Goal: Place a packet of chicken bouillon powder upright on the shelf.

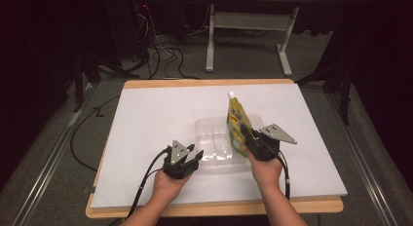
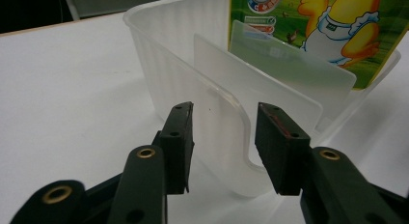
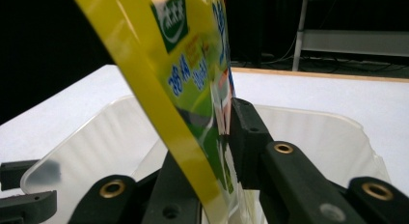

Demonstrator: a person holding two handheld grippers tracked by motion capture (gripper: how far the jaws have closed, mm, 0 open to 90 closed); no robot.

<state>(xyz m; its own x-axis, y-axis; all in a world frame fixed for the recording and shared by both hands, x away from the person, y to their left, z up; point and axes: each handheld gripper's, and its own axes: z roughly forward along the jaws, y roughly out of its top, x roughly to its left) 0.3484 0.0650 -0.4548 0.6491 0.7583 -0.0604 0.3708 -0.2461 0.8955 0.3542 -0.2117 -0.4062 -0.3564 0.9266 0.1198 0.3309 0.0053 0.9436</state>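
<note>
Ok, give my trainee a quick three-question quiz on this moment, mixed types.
1. True or false: the right gripper is shut on the pouch.
2. The left gripper's open jaws sit either side of what? A) the tray's rim B) the pouch's spout C) a cable
3. Fill in: the pouch stands over the clear ___.

Key: 1 true; 2 A; 3 tray.

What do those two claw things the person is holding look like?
The left claw and right claw are black, each with two blocky jaws. Brass-coloured rings sit in their joints. A grey three-cornered plate tops each one, and a black cable trails from it. The person's forearms show no sleeves.
</note>
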